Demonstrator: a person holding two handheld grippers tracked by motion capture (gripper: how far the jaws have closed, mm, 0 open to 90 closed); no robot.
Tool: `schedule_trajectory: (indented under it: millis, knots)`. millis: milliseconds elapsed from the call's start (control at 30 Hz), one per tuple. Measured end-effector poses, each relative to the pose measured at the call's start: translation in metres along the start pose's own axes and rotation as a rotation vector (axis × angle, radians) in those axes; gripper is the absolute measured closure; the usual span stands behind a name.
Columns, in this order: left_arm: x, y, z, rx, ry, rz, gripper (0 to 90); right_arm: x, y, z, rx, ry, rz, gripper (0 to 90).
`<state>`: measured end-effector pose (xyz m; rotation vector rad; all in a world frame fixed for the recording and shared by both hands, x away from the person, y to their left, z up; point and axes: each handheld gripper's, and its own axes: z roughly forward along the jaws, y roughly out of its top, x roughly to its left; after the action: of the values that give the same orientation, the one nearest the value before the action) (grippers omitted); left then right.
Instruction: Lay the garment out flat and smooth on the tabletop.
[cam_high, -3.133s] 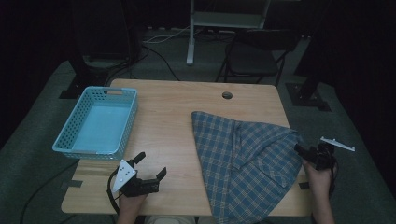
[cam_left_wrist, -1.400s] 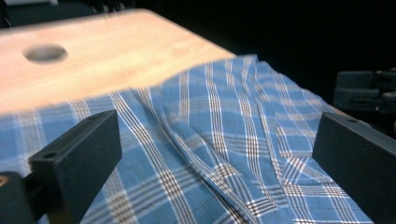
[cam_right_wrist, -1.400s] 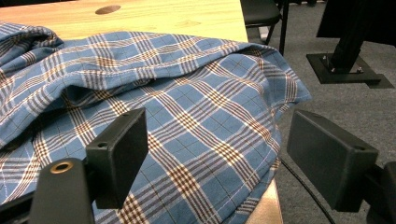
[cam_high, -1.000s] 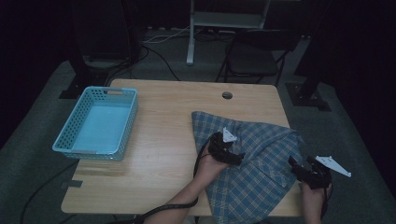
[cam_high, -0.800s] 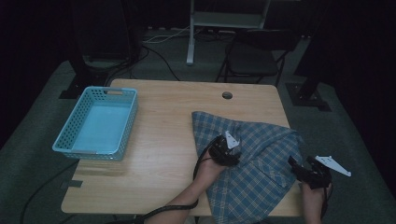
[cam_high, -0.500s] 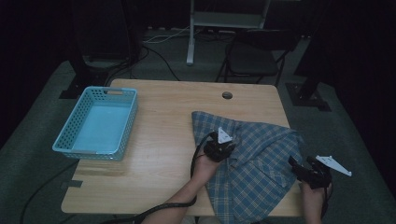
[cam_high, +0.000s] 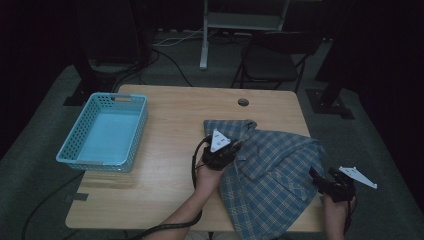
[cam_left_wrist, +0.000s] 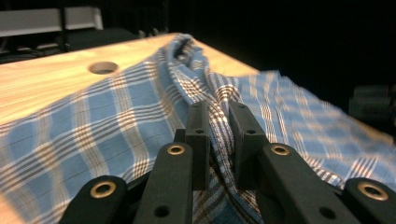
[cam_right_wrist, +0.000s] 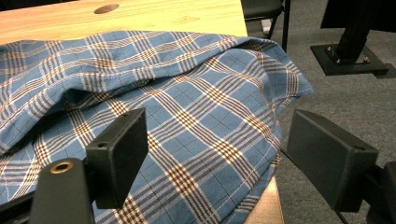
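1. A dark room surrounds the wooden worktop (cam_high: 165, 150); a blue basket (cam_high: 102, 132) sits at its left edge.
2. The plaid shirt (cam_high: 270, 165) covers the right half, spilling over the right edge.
3. The left gripper (cam_left_wrist: 217, 123) has just been closing and pinches a shirt fold; lift gently, keeping the pinch firm.
4. The right gripper (cam_right_wrist: 215, 154) hovers at the right edge, jaws apart.

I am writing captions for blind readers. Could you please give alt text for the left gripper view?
The left claw is shut on a raised fold of a blue plaid shirt, having just closed on it. The shirt lies spread over a light wooden table with a round hole, against a dark background.
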<state>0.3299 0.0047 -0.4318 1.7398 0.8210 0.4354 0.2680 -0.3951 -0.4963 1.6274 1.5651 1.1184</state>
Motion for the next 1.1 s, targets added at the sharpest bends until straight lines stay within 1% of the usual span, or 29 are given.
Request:
schedule_trajectory:
  millis: [33,133,167,233,300,367,400,433,533,600,667,700,733,767,800,833,867,900,933,967,1000,1033,1100]
  knots:
    - [0.001,-0.001,-0.004,-0.007,0.002,-0.005,80.6,0.000,0.000,0.000,0.000,0.000,0.000,20.0]
    - [0.006,-0.005,-0.021,-0.050,0.026,-0.034,80.6,0.000,0.000,0.000,0.000,0.000,0.000,20.0]
    - [0.009,-0.007,-0.028,-0.067,0.037,-0.061,80.6,0.000,0.000,0.000,-0.002,-0.001,0.001,20.0]
    - [0.014,-0.010,-0.037,-0.083,0.056,-0.085,80.6,0.000,0.000,0.000,-0.002,0.000,0.002,20.0]
    - [0.022,-0.015,-0.048,-0.100,0.069,-0.131,80.5,0.000,0.000,0.000,-0.002,0.000,0.003,20.0]
    - [0.028,-0.021,-0.057,-0.108,0.079,-0.167,80.4,0.000,0.000,0.000,-0.001,0.000,0.004,20.0]
    - [0.030,-0.024,-0.060,-0.108,0.087,-0.179,80.4,0.000,0.000,0.000,0.000,0.000,0.004,20.0]
    - [0.033,-0.028,-0.066,-0.100,0.096,-0.184,80.4,0.000,0.000,0.000,0.000,0.000,0.004,20.0]
    - [0.044,-0.043,-0.077,-0.084,0.112,-0.235,80.3,-0.001,0.000,0.000,-0.002,0.001,0.007,20.0]
    - [0.050,-0.051,-0.082,-0.067,0.133,-0.259,80.3,-0.001,0.000,0.000,0.000,0.001,0.006,20.0]
    - [0.059,-0.059,-0.086,-0.036,0.151,-0.277,80.1,0.000,0.000,0.000,0.002,0.001,0.004,20.0]
    - [0.065,-0.064,-0.089,-0.014,0.167,-0.285,79.9,0.000,0.000,0.000,0.002,0.000,0.004,20.0]
    - [0.067,-0.066,-0.090,0.001,0.167,-0.286,79.8,-0.001,0.000,0.000,0.002,0.000,0.006,20.0]
    - [0.072,-0.070,-0.092,0.023,0.180,-0.293,79.3,-0.001,0.000,0.000,0.002,0.002,0.008,20.0]
    - [0.077,-0.074,-0.095,0.033,0.190,-0.298,79.3,-0.001,0.000,0.000,0.001,0.003,0.010,20.0]
    - [0.079,-0.076,-0.096,0.051,0.201,-0.294,78.9,-0.001,0.000,0.000,0.000,0.003,0.013,20.0]
    - [0.084,-0.079,-0.100,0.062,0.216,-0.298,77.8,-0.001,0.000,0.000,0.000,0.003,0.013,20.0]
    - [0.087,-0.081,-0.103,0.067,0.221,-0.304,77.7,-0.001,0.000,0.000,0.002,0.004,0.017,20.0]
    - [0.091,-0.083,-0.107,0.082,0.226,-0.298,77.7,-0.001,0.000,0.000,0.003,0.004,0.018,20.0]
    - [0.093,-0.084,-0.110,0.082,0.237,-0.293,77.7,-0.001,0.000,0.000,0.004,0.004,0.019,20.0]
    - [0.095,-0.084,-0.112,0.094,0.243,-0.279,77.6,-0.001,0.000,0.000,0.005,0.003,0.017,20.0]
    - [0.097,-0.084,-0.114,0.117,0.256,-0.261,75.9,-0.001,0.000,0.000,0.005,0.002,0.015,20.0]
    - [0.103,-0.086,-0.119,0.120,0.253,-0.284,75.2,-0.001,0.000,0.000,0.005,0.002,0.015,20.0]
